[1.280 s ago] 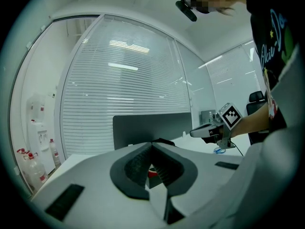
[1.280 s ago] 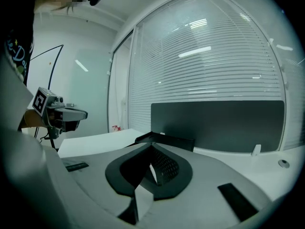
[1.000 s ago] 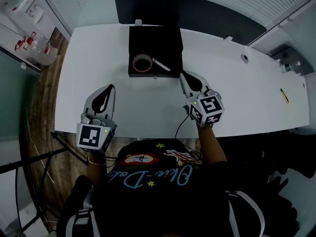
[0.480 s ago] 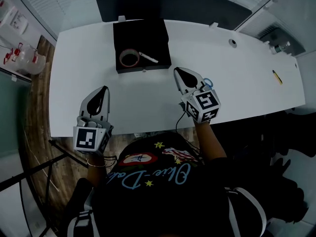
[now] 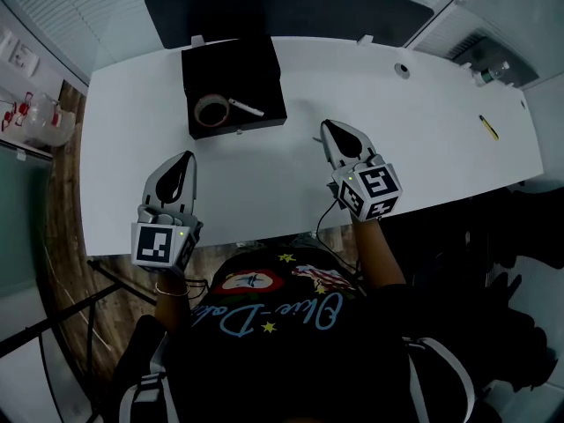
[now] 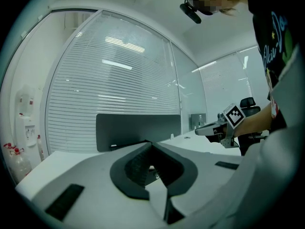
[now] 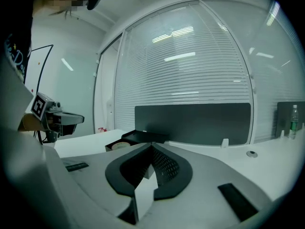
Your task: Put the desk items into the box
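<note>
Both tools hover low over the near part of the white desk [image 5: 264, 179], well apart from each other. The left gripper [image 5: 184, 162] has its jaws closed tip to tip, with nothing between them. The right gripper [image 5: 332, 132] is closed the same way and just as empty.

The black box [image 5: 238, 60] sits open on the desk, ahead of the left gripper and a little to its right. From the right gripper it lies ahead and off to the left. Neither tool touches it. Inside lie a roll of tape [image 5: 211, 110] and, just beside it, a white pen [image 5: 247, 107]. The right gripper view also catches the box [image 7: 143, 137], past the closed tips and slightly left.

A small yellow thing [image 5: 489, 128] lies on the desk far out to the right of the right gripper – too small to name. Beyond the box, a dark panel [image 5: 291, 11] stands along the far edge of the desk.
</note>
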Action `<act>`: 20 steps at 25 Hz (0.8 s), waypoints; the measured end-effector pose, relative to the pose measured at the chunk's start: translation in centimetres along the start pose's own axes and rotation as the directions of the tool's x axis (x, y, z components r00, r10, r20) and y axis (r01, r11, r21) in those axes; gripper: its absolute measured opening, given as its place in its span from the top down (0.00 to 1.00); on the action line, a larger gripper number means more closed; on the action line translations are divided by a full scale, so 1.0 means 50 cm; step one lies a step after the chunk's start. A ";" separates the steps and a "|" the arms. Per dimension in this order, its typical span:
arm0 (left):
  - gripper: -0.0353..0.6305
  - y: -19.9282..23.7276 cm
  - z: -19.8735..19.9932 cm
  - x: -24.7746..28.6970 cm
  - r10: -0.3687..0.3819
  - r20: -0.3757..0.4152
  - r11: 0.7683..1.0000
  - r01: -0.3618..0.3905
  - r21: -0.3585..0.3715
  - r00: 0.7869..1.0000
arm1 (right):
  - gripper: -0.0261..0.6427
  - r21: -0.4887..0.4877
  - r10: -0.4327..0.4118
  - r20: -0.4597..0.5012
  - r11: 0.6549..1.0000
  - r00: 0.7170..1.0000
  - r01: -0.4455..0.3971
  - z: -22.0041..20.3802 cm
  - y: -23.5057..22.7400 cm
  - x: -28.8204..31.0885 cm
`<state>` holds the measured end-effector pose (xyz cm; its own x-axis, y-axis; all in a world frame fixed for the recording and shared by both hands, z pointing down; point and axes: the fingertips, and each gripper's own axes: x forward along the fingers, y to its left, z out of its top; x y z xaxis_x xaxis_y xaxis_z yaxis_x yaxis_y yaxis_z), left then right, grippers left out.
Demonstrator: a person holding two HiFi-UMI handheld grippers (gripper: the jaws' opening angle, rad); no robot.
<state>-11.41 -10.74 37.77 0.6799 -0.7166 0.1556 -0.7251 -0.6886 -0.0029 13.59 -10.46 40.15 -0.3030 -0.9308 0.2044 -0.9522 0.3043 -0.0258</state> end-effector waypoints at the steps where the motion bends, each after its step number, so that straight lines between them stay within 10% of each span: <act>1: 0.95 -0.010 0.003 0.009 -0.006 0.000 1.000 0.006 -0.001 1.000 | 0.96 -0.001 -0.004 0.000 1.000 1.000 0.004 0.000 -0.011 -0.008; 20: 0.95 -0.170 0.031 0.106 -0.050 -0.026 0.999 0.051 0.003 0.998 | 0.90 -0.031 -0.025 -0.147 0.999 0.989 0.021 -0.096 -0.179 -0.125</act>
<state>-1.47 -8.83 37.08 0.7125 -0.6778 0.1816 -0.6896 -0.7242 0.0024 24.20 -6.38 43.81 -0.2702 -0.8983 0.3465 -0.9567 0.2910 0.0087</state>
